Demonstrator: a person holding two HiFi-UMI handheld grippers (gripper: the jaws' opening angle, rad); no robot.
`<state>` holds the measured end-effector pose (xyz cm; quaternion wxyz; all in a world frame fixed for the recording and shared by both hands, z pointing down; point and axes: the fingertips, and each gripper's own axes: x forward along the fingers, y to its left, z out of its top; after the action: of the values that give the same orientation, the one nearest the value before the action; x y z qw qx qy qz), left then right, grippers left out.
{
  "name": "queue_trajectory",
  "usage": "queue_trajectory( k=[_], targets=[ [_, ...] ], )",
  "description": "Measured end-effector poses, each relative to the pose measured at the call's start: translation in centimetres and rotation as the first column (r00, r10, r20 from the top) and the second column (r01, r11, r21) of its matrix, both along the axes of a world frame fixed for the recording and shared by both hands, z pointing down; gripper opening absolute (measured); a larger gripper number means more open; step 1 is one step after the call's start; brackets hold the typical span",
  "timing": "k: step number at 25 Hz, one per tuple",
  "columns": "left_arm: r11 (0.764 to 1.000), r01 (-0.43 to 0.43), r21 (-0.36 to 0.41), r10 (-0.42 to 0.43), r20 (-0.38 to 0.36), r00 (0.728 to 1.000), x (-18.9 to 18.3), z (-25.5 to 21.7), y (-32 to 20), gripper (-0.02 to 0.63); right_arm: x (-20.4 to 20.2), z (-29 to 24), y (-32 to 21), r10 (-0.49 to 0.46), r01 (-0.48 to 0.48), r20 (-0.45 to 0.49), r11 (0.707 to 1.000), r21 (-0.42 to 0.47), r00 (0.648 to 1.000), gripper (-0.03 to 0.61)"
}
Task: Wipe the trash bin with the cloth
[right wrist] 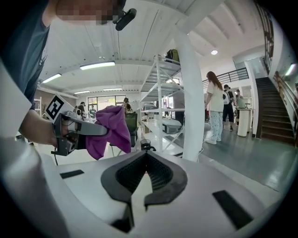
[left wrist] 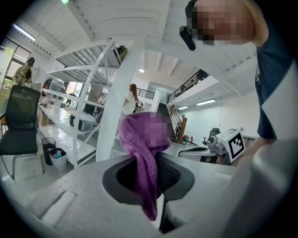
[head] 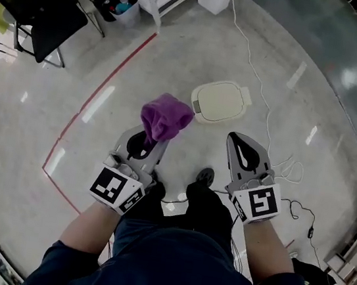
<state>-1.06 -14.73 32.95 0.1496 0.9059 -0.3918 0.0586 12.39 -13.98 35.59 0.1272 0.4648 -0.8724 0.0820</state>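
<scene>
Cloth [head: 165, 118] is bunched up in my left claw [head: 143, 148], which squeezes it tight. My right claw [head: 243, 145] is pinched closed with nothing inside. The white trash bin [head: 221, 102] sits on the floor [head: 293, 89] ahead.

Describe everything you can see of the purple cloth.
The purple cloth looks like soft terry fabric, bunched into a crumpled lump. The left tongs are shut on it: most of it bulges beyond the tips, while one twisted tail hangs back between the jaws, as the left gripper view shows. It is held up in the air, short of the cream-lidded trash bin, and touches nothing but the tongs.
</scene>
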Motion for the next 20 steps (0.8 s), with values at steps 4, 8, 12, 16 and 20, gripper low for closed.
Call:
queue_trajectory(
  k=[4,8,12,16,20],
  targets=[
    [1.000,0.024,-0.004,-0.024,-0.004,1.000,-1.3,6.6,-2.1,0.054,-1.6,6.1,-2.5,-0.011,0.011,-0.018,1.000,0.000,1.000,0.011],
    [0.998,0.058,-0.009,-0.058,-0.024,0.998,-2.4,13.9,-4.1,0.054,-2.5,12.7,-4.5,-0.003,0.002,-0.040,1.000,-0.005,0.999,0.011],
    [0.996,0.085,-0.023,-0.085,-0.028,0.996,-3.0,21.9,-5.8,0.054,-3.0,18.9,-6.0,-0.020,0.020,-0.064,1.000,-0.007,0.998,0.011],
    [0.992,0.116,-0.053,-0.118,-0.031,0.993,-3.9,30.7,-7.8,0.054,-3.5,24.7,-7.5,-0.029,0.029,-0.081,1.000,0.006,0.996,0.011],
    [0.990,0.128,-0.064,-0.132,-0.058,0.990,-4.3,38.9,-9.9,0.054,-4.0,30.3,-8.9,-0.035,0.039,-0.098,0.999,0.033,0.995,0.011]
  ],
)
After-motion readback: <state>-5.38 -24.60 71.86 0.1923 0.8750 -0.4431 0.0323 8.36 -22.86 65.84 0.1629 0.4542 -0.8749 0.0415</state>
